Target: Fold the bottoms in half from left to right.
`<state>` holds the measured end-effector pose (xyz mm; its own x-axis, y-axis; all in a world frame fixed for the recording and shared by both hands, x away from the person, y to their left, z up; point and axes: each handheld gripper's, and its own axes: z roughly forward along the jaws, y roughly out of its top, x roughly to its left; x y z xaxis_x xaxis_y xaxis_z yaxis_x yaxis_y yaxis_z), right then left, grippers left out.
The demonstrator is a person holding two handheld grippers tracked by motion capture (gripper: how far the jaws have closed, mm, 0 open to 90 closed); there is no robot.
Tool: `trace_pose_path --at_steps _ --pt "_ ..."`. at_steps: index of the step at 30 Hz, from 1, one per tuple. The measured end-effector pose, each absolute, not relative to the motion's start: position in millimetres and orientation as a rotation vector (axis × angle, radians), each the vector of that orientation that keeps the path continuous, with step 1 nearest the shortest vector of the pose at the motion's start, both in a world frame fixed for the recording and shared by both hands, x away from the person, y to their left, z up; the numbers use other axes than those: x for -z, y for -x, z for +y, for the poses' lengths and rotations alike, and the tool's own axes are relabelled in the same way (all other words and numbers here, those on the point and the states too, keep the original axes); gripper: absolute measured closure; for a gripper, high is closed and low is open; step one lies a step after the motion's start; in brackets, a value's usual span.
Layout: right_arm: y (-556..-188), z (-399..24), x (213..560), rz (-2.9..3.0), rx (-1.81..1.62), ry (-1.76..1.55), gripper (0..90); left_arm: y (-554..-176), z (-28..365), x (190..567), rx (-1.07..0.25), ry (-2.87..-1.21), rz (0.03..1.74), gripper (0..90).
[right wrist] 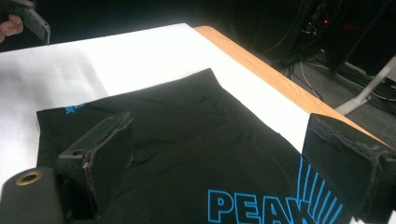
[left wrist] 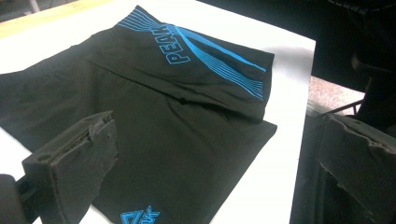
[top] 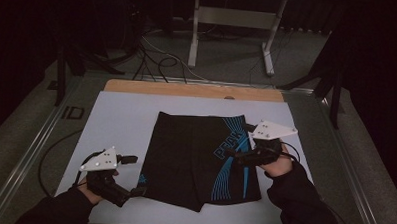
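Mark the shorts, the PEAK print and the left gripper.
shorts (top: 185, 156): high view, plain black middle panel.
PEAK print (left wrist: 169, 44): left gripper view, middle letters.
left gripper (top: 132, 176): high view, midway between its fingers.

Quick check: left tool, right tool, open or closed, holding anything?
Left tool: open, holding nothing, at the near left corner of the black shorts.
Right tool: open, holding nothing, over the shorts' right edge by the blue lettering.
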<state>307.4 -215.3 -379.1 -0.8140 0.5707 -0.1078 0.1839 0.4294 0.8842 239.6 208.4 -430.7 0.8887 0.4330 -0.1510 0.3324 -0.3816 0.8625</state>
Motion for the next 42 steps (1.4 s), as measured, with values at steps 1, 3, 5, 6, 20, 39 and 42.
trace_pose_path --at_steps 1,3,5,6,20,39,42 --pt "-309.2 -214.1 378.9 2.297 -1.35 -0.638 9.4 -239.6 208.1 430.2 -0.121 -2.003 0.558 0.0" --pt "-312.2 -211.3 378.3 2.298 -1.357 -0.645 9.4 -239.9 208.2 428.9 -0.127 -2.002 0.561 0.0" --pt "-315.2 -208.6 377.4 2.299 -1.356 -0.641 9.5 -240.1 208.4 427.4 -0.136 -2.001 0.568 0.0" --pt "-316.8 -207.1 377.0 2.298 -1.355 -0.64 9.5 -240.2 208.4 426.8 -0.14 -2.001 0.573 0.0" --pt "-339.9 -176.3 374.1 2.322 -1.364 -0.604 9.5 -238.9 207.3 425.0 -0.228 -2.011 0.69 0.0" --pt "-371.3 -127.7 387.2 2.367 -1.371 -0.602 9.6 -228.9 193.2 435.7 -0.316 -2.015 0.818 0.0" --pt "-378.2 -117.4 390.9 2.384 -1.355 -0.603 10.6 -228.4 191.3 438.1 -0.322 -2.015 0.843 0.0"
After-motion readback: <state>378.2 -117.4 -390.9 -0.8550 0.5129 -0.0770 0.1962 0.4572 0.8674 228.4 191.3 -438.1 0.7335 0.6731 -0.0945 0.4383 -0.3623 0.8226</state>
